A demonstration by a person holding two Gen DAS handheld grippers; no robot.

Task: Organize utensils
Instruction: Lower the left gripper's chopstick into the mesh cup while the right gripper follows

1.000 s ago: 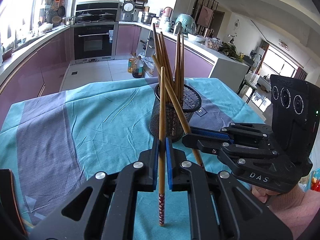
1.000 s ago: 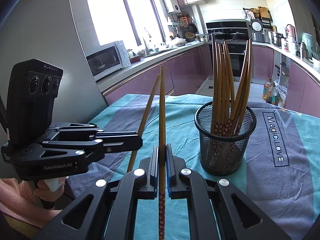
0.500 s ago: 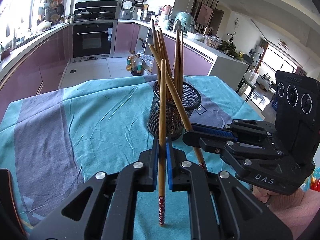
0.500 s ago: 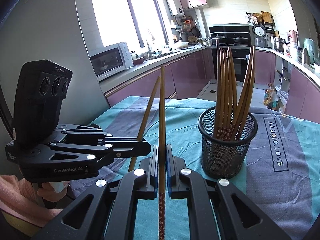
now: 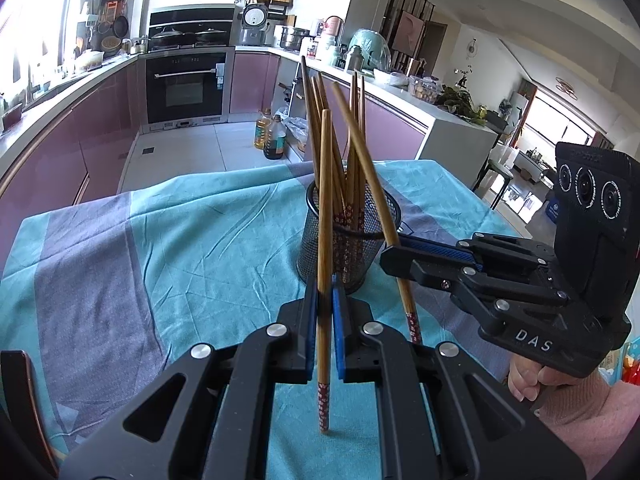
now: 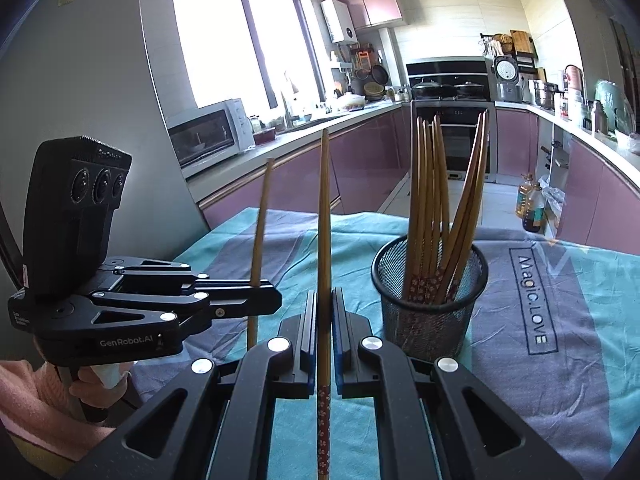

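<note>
A black mesh holder stands on the teal and grey tablecloth with several wooden chopsticks upright in it. My left gripper is shut on one chopstick, held nearly upright just in front of the holder. My right gripper is shut on another chopstick. In the left wrist view that one leans across the holder's right rim. Both chopsticks have red patterned ends pointing down, above the cloth.
The tablecloth covers the table; a dark chair back shows at its near left edge. A person's hands in pink sleeves grip the handles. Beyond the table are kitchen counters, an oven and oil bottles on the floor.
The right gripper has shifted slightly with its chopstick, so the holder sits a little lower and nearer in its view. The left gripper has stayed put. Both grips are unchanged.
</note>
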